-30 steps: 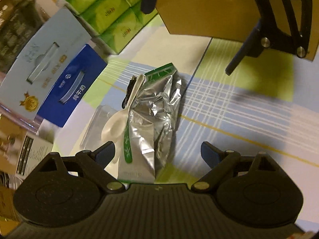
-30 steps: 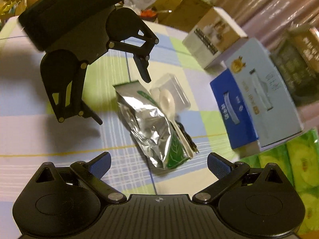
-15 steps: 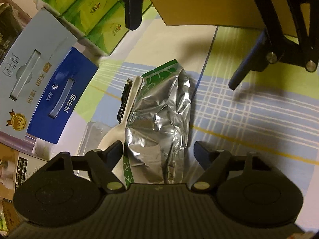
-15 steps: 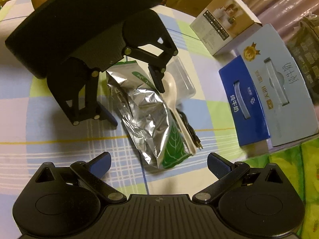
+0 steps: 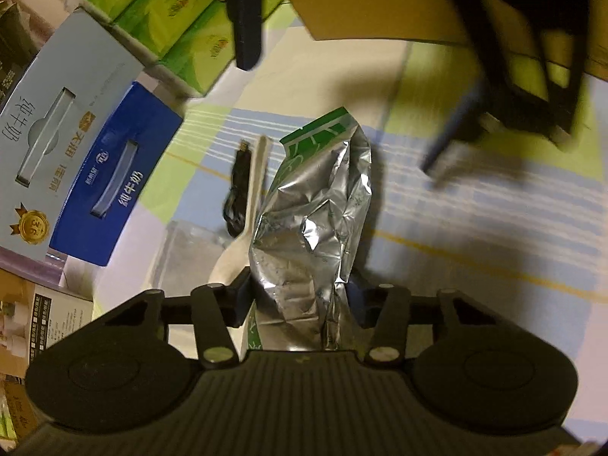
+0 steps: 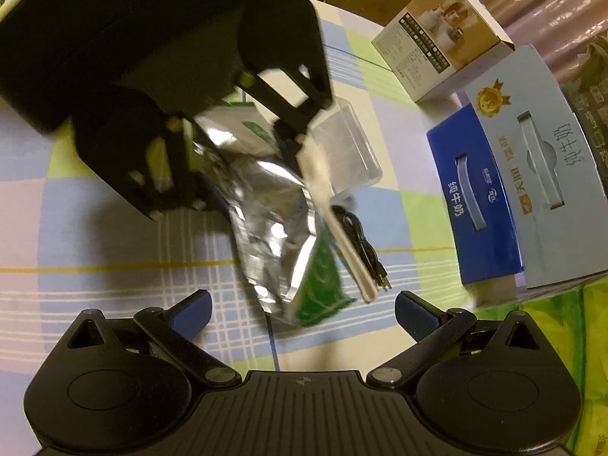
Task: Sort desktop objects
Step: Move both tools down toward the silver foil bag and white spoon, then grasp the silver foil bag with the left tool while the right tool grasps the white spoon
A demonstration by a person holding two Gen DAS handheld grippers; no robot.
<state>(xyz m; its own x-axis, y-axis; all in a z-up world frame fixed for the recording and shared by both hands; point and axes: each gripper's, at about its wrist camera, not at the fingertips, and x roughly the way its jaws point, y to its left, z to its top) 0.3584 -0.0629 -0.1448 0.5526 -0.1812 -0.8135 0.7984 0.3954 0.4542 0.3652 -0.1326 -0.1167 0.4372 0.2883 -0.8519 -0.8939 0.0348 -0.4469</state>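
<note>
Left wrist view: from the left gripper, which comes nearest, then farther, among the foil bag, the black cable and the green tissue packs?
1. Foil bag: gripped by the left gripper.
2. Black cable: left of the bag, past the white spoon.
3. Green tissue packs: far upper left.

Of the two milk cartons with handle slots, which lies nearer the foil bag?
The dark blue carton; the pale blue carton lies beyond it, farther from the foil bag.
</note>
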